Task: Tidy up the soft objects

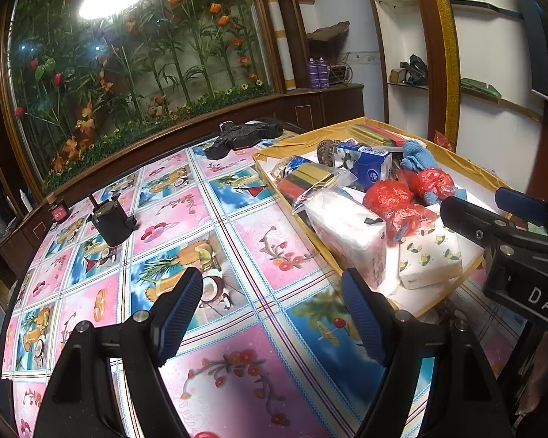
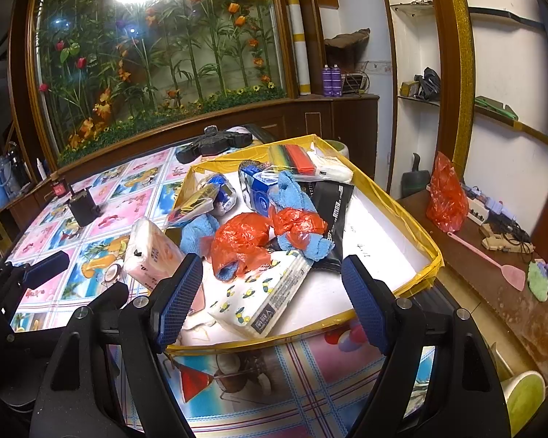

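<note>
I have both grippers, left gripper [image 1: 272,314] and right gripper [image 2: 272,303], released and empty, hovering at the near edge of the yellow-rimmed tray [image 2: 434,259] where the soft things lie heaped. Sorting looks barely begun. Next I'd lower the right one onto the lemon-print tissue pack [image 2: 263,299] just ahead.

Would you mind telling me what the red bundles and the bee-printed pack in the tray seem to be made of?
The red bundles look like thin plastic bag film: glossy, crinkled, slightly see-through. The bee-printed pack looks like soft tissues in smooth printed plastic wrap, judging by its squashy block shape and sheen.
</note>
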### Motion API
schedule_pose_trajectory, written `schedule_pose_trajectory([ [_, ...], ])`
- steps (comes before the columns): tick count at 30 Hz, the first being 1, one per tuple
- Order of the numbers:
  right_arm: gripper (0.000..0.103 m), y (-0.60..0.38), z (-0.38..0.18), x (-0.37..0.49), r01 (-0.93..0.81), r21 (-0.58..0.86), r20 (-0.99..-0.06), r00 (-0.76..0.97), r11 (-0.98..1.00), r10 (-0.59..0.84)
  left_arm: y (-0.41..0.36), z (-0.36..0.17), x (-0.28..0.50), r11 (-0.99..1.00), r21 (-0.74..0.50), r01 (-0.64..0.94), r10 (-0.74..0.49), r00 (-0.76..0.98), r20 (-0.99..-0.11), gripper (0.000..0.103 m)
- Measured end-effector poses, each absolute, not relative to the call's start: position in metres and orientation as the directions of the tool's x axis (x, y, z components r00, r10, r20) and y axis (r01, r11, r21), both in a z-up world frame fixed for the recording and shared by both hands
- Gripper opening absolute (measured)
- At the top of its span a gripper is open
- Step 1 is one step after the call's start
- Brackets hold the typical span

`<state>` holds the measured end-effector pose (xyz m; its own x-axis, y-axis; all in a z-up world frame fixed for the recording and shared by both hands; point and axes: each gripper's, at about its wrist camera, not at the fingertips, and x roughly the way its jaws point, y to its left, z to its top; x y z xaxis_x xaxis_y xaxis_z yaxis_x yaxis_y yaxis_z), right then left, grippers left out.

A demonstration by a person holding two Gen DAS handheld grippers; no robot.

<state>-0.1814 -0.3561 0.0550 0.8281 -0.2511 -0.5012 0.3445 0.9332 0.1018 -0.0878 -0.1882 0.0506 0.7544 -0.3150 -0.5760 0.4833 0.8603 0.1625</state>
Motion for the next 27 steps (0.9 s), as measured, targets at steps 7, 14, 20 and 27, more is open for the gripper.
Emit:
schedule_pose_trajectory([
  [7, 0.079, -0.3561, 0.0547, -0.1816, 0.345, 0.103, -0.502, 0.828, 0.933, -0.251, -0.1884, 0.0481, -0.0857, 0.861, 0.159, 0.483, -0.313, 0.750, -0.583, 0.078],
  [14, 0.079, -0.3552, 0.0538, -0.1814, 0.345, 0.105, -0.502, 0.828, 0.933, -0.250, -0.1877, 0.0482, -0.0857, 0.863, 0.161, 0.480, -0.310, 0.752, -0.582, 0.078],
  [20, 0.079, -0.3554, 0.0537, -0.1814, 0.345, 0.106, -0.503, 0.828, 0.933, -0.249, -0.1868, 0.0492, -0.0866, 0.862, 0.166, 0.478, -0.308, 0.755, -0.578, 0.078],
  [27, 0.079, -0.3549, 0.0533, -0.1820, 0.344, 0.107, -0.502, 0.829, 0.933, -0.248, -0.1869, 0.0502, -0.0869, 0.861, 0.166, 0.480, -0.309, 0.755, -0.578, 0.078],
])
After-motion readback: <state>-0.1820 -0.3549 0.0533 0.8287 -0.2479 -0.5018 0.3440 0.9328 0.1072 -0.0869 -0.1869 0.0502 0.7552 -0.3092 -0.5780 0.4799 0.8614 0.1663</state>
